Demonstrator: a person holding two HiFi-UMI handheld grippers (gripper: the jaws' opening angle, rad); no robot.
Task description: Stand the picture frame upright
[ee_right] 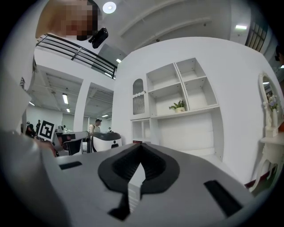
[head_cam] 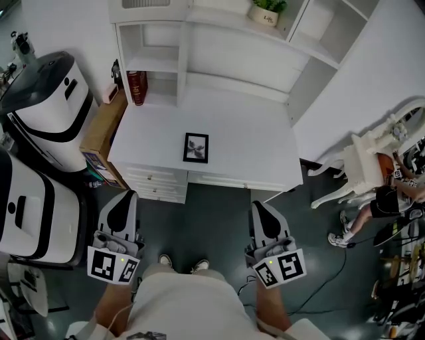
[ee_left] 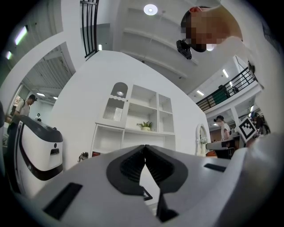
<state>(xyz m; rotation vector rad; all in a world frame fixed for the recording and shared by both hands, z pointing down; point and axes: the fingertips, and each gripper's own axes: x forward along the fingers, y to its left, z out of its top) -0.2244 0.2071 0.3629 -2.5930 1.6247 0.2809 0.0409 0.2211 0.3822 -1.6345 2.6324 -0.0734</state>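
A small black picture frame (head_cam: 196, 147) lies flat on the white desk (head_cam: 252, 156), near its front edge. My left gripper (head_cam: 125, 200) hangs below the desk's front at the left, shut and empty. At the right my right gripper (head_cam: 260, 212) is also shut with nothing in it, held over the dark floor. Both stay well short of the frame. In the left gripper view the jaws (ee_left: 145, 153) meet tip to tip, and a corner of the frame shows just below them. The jaws in the right gripper view (ee_right: 141, 150) are pressed together too.
White shelving (head_cam: 199, 46) rises at the desk's back, with a red book (head_cam: 137, 87) and a potted plant (head_cam: 267, 11). A cardboard box (head_cam: 101, 129) and white machines (head_cam: 46, 106) stand left. A white chair (head_cam: 372, 156) and a person (head_cam: 382, 199) are right.
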